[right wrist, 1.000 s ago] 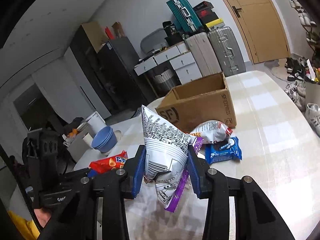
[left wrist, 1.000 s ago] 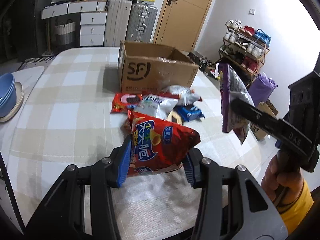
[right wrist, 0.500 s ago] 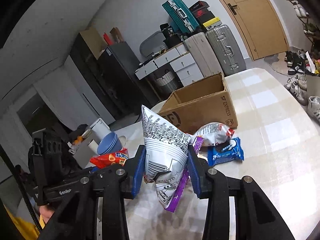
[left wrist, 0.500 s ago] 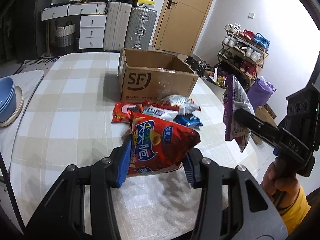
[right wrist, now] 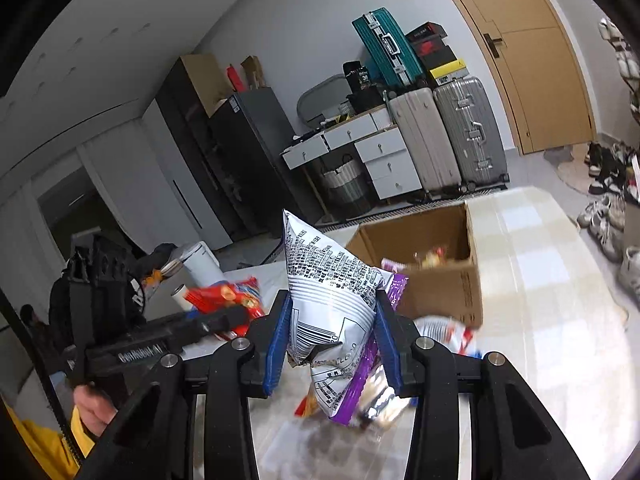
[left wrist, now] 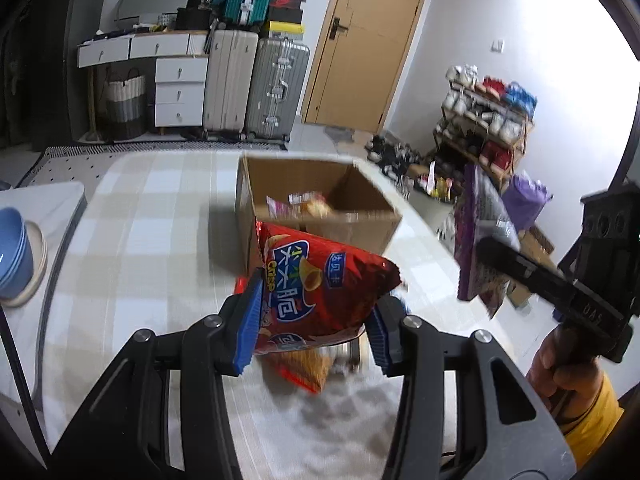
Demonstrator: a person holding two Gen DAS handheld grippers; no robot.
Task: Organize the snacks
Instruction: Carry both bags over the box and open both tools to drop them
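My left gripper (left wrist: 316, 320) is shut on a red crisp bag (left wrist: 320, 284) and holds it above the table, in front of the open cardboard box (left wrist: 320, 204). My right gripper (right wrist: 332, 344) is shut on a purple and silver snack bag (right wrist: 332, 296), also raised, near the box (right wrist: 436, 256). The right gripper with its purple bag (left wrist: 476, 240) shows at the right of the left wrist view. The left gripper with the red bag (right wrist: 224, 296) shows at the left of the right wrist view. Some snacks lie inside the box. More packets (right wrist: 444, 330) lie on the table below, mostly hidden.
The checked tablecloth (left wrist: 152, 248) covers the table. Blue bowls on a plate (left wrist: 16, 256) sit at the far left edge. Suitcases (left wrist: 256, 88), drawers and a door stand behind. A shoe rack (left wrist: 488, 120) stands to the right.
Both grippers have risen and moved toward the box with their bags; the box's inside now shows. The loose packets on the table have dropped below the held bags.
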